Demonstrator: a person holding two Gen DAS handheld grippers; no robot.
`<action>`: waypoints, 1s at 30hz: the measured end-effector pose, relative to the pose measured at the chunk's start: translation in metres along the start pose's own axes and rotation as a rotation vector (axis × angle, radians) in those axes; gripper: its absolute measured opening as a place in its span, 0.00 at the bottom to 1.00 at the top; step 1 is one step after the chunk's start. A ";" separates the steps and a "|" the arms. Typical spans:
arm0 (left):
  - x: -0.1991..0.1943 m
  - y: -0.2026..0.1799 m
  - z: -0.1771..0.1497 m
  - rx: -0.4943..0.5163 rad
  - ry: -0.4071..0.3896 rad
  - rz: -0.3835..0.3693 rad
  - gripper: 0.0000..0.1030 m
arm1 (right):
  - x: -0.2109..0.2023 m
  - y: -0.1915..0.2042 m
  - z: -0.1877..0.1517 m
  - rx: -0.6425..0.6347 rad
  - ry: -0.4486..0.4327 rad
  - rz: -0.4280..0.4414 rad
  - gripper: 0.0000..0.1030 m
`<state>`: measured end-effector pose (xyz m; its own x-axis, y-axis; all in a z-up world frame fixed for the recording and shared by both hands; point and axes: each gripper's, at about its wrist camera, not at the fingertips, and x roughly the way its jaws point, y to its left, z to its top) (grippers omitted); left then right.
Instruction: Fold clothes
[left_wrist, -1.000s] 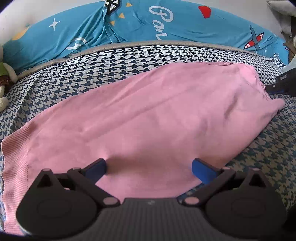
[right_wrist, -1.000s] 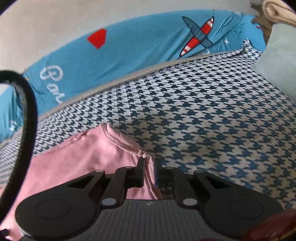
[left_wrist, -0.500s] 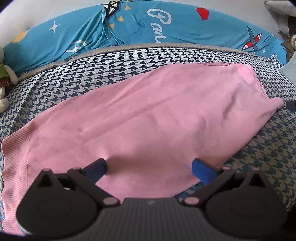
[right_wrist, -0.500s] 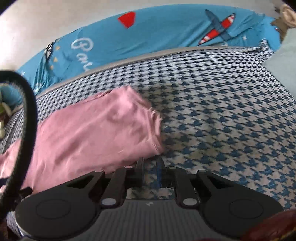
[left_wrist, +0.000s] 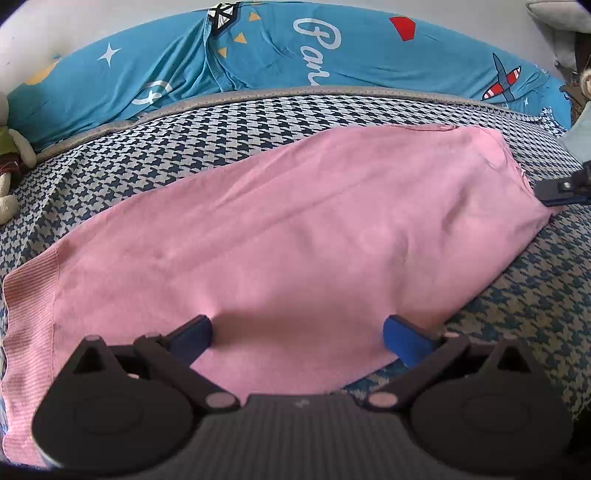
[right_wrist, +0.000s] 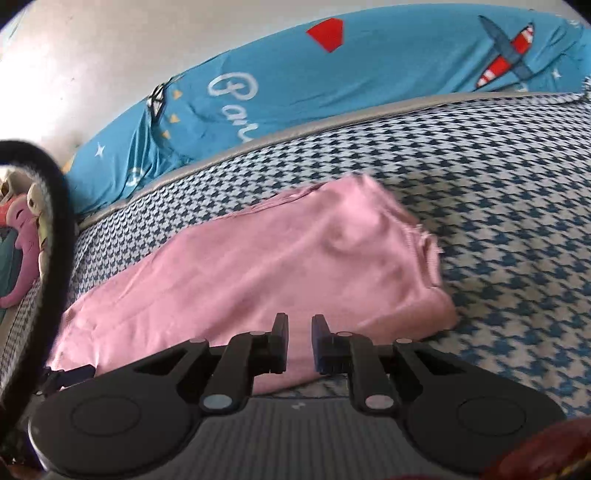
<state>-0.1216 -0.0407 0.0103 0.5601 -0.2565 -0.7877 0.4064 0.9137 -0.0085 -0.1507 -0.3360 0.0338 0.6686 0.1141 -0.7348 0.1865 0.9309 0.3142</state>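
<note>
A pink knit garment (left_wrist: 280, 236) lies folded in a long band on the houndstooth bed cover (left_wrist: 177, 147), its ribbed hem (left_wrist: 29, 302) at the left. My left gripper (left_wrist: 297, 334) is open, its blue pads wide apart over the garment's near edge. In the right wrist view the same garment (right_wrist: 280, 258) lies ahead. My right gripper (right_wrist: 299, 341) hovers above its near edge with a narrow gap between the fingers, holding nothing. The right gripper also shows in the left wrist view (left_wrist: 565, 188) at the garment's right end.
A blue printed quilt (left_wrist: 295, 55) lies along the wall behind the bed. Plush toys sit at the far left (left_wrist: 9, 173), also in the right wrist view (right_wrist: 22, 236). A black cable (right_wrist: 51, 236) loops across the right wrist view. Pale fabric lies at the right (left_wrist: 580, 133).
My right gripper let go of the garment's corner, pulled back and swung to face the garment, its fingers parting slightly. The left gripper has stayed in place, open.
</note>
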 end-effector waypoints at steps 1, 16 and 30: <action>0.000 0.000 0.000 0.000 0.001 -0.001 1.00 | 0.002 0.002 -0.001 -0.004 0.007 0.003 0.14; -0.002 0.003 0.003 -0.044 -0.009 -0.022 1.00 | -0.001 0.001 -0.022 -0.094 0.126 -0.113 0.14; 0.000 -0.001 0.008 -0.057 -0.019 -0.027 1.00 | -0.033 -0.030 -0.007 0.124 -0.032 -0.108 0.16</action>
<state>-0.1166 -0.0438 0.0152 0.5631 -0.2870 -0.7749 0.3800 0.9227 -0.0656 -0.1835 -0.3648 0.0440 0.6620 0.0022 -0.7495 0.3447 0.8871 0.3071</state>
